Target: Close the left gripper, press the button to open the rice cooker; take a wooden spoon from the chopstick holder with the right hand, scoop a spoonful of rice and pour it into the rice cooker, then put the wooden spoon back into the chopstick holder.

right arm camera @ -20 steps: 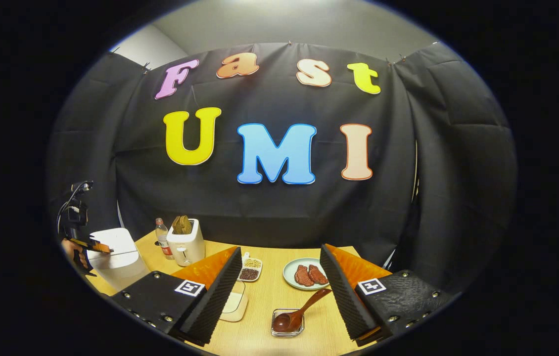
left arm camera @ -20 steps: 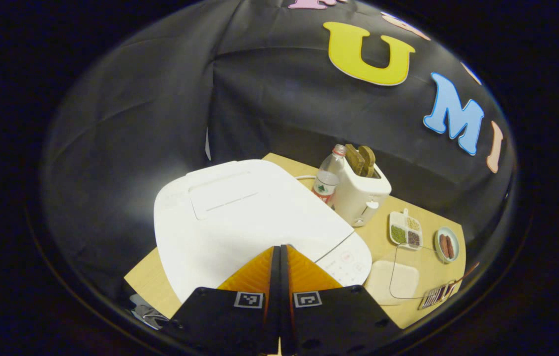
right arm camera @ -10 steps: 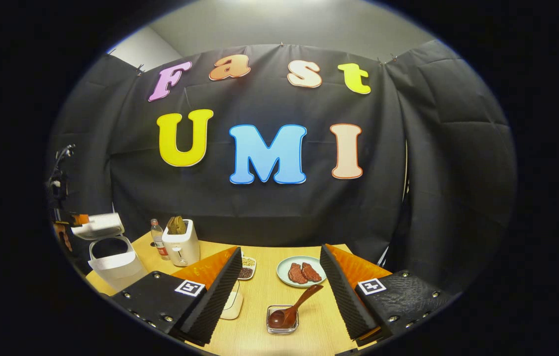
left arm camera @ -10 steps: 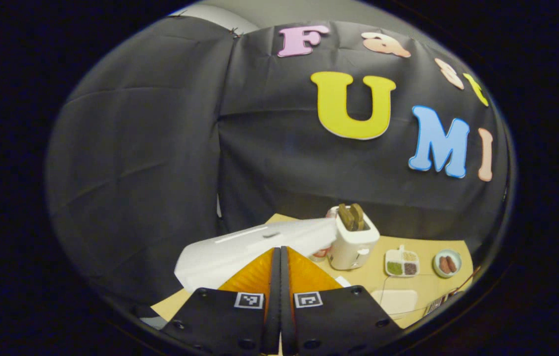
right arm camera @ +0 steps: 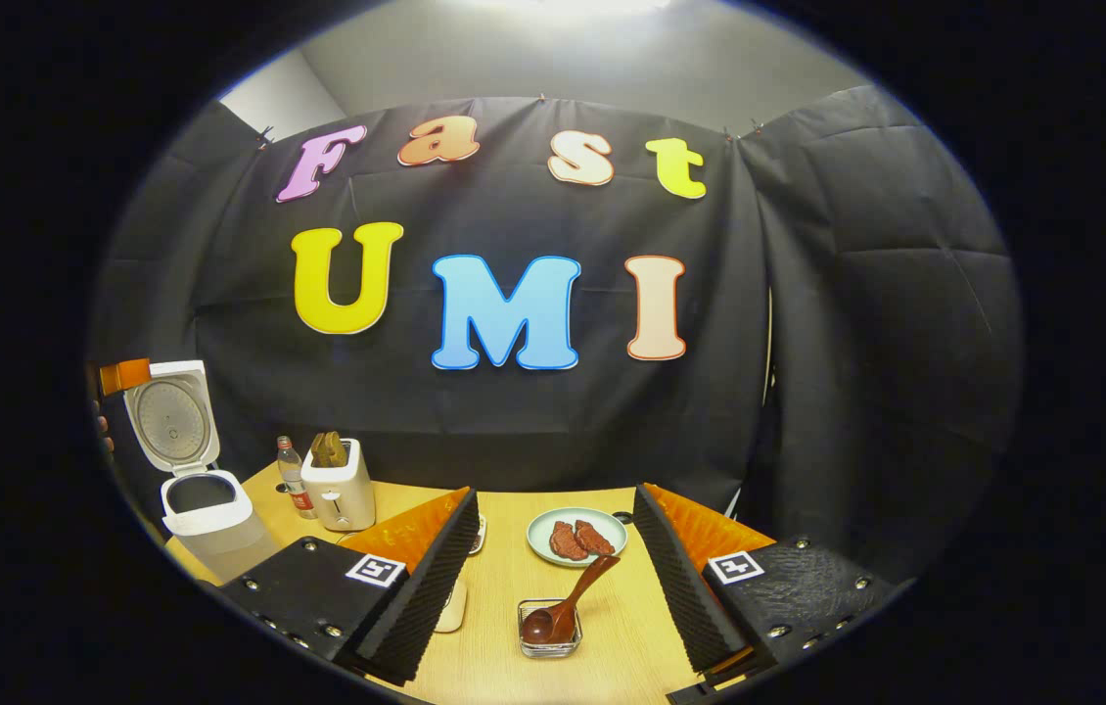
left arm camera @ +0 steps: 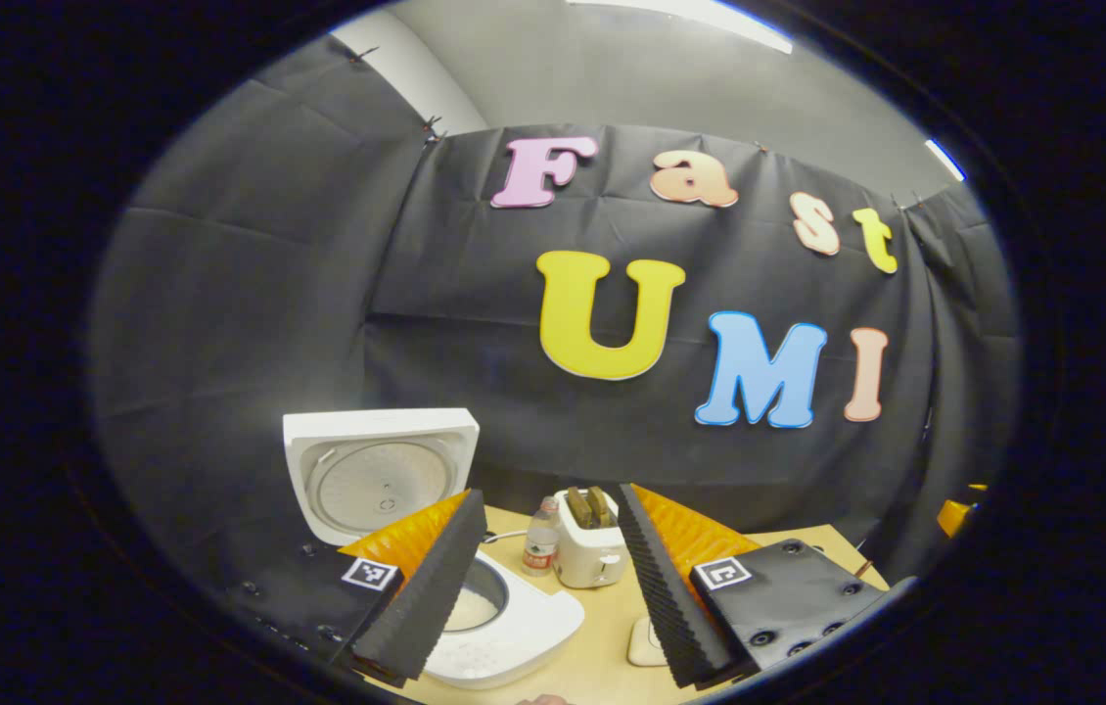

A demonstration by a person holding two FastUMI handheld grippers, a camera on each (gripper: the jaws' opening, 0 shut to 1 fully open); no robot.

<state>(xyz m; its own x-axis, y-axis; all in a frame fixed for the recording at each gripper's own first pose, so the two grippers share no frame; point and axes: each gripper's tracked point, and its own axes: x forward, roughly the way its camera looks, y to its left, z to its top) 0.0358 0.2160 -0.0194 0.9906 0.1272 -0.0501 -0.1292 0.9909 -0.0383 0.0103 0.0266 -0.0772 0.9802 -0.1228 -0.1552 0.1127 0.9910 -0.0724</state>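
The white rice cooker (left arm camera: 514, 632) stands open, its lid (left arm camera: 377, 470) upright and the inner pot showing. My left gripper (left arm camera: 548, 494) is open and empty, above and in front of the cooker. In the right gripper view the cooker (right arm camera: 206, 504) sits at the far left, with the left gripper (right arm camera: 122, 375) up by the lid's top. A brown wooden spoon (right arm camera: 568, 602) leans in a small clear holder (right arm camera: 548, 632) between the fingers of my open, empty right gripper (right arm camera: 556, 494). A pale rice box (right arm camera: 452, 607) peeks out beside one finger.
A white toaster (right arm camera: 338, 490) with toast and a water bottle (right arm camera: 291, 475) stand behind the cooker. A plate of meat (right arm camera: 577, 537) lies beyond the spoon. The wooden table (right arm camera: 514, 666) ends near the black cloth wall at the back.
The cooker's lid has swung from flat shut to fully upright. My left gripper lifted off it and went from shut to open. The right gripper stayed open and barely shifted.
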